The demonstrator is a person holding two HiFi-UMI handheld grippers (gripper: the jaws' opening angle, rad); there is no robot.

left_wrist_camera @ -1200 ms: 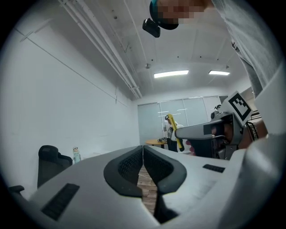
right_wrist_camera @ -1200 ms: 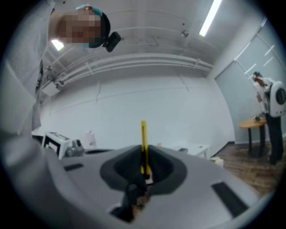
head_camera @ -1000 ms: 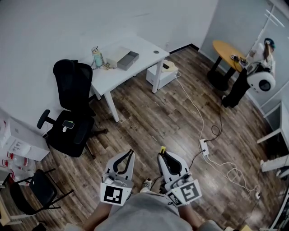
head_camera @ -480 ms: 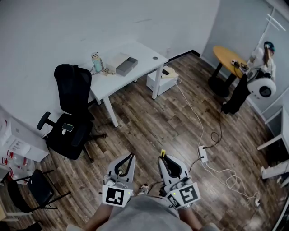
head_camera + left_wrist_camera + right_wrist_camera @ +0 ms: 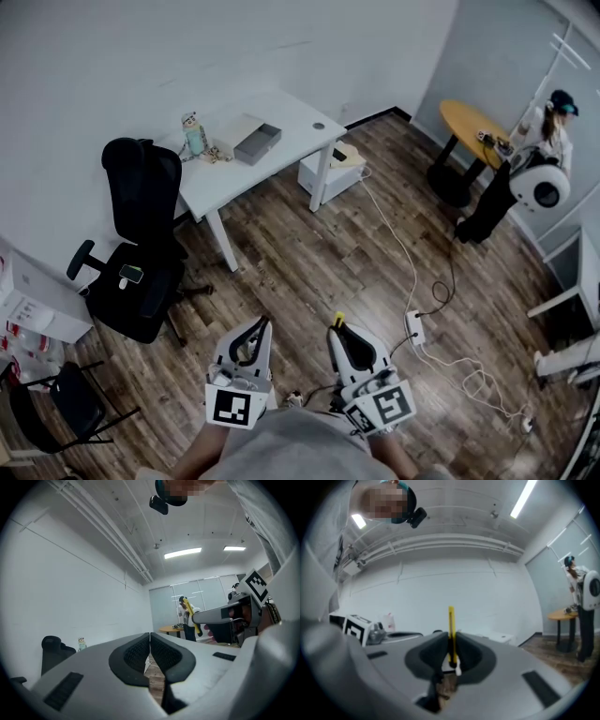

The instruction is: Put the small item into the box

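Note:
Far ahead in the head view, a grey open box [image 5: 257, 143] lies on a white table [image 5: 291, 117]. Both grippers are held low in front of the person, well away from the table. My right gripper [image 5: 336, 325] is shut on a thin yellow item [image 5: 337, 318]; in the right gripper view that yellow item [image 5: 451, 632] stands upright between the pads of the gripper [image 5: 451, 642]. My left gripper [image 5: 265, 322] is shut with nothing in it, its pads [image 5: 137, 652] pressed together. The left gripper view also catches the yellow item [image 5: 191, 612] at the right gripper's tip.
A black office chair [image 5: 141, 234] stands left of the table, with a small bottle [image 5: 194, 133] on the table's left end. A white cabinet [image 5: 326, 171] sits under the table. A power strip [image 5: 413, 328] and cables lie on the wood floor at right. A person [image 5: 539, 150] stands by a round yellow table [image 5: 473, 122].
The view has shifted a little, so the table and chair sit slightly further left. Both grippers stay shut, and the right one still holds the yellow item.

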